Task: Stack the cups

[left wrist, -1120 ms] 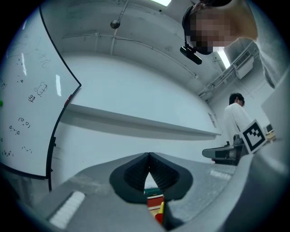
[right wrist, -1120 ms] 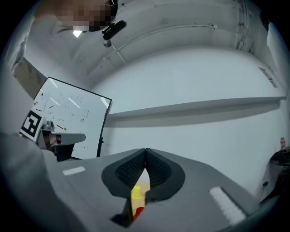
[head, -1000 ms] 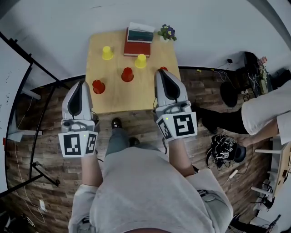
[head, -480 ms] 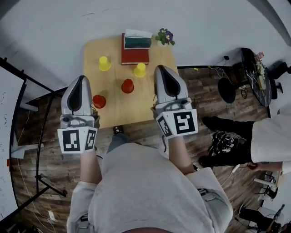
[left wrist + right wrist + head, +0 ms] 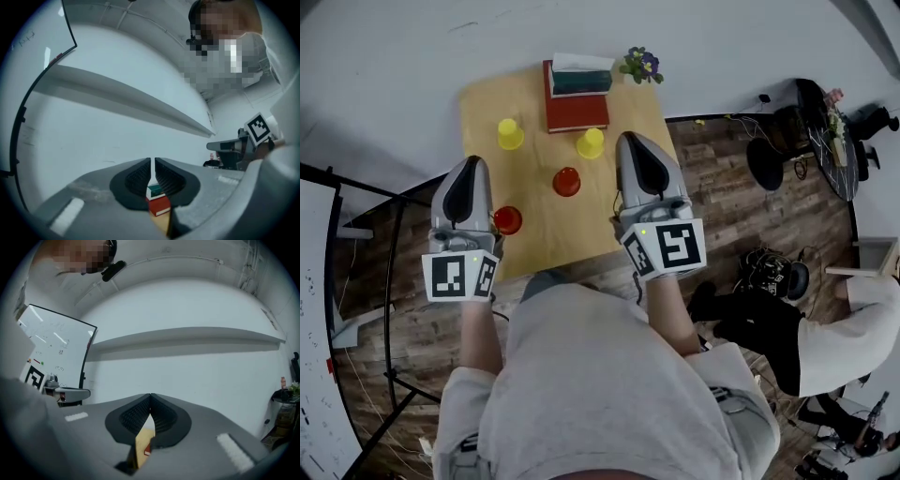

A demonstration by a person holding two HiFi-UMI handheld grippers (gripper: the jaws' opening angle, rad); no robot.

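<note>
Cups [image 5: 567, 181] apart on table [image 5: 478, 108], books [image 5: 577, 89] and perhaps a plant [image 5: 640, 64] behind, left gripper [image 5: 471, 164] and right gripper [image 5: 631, 141] jaws together

Overhead and low views, shared table [image 5: 540, 221]

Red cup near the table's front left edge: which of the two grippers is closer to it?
Left. The left gripper sits just left of that red cup; the right gripper is across the table, by its right edge.
</note>
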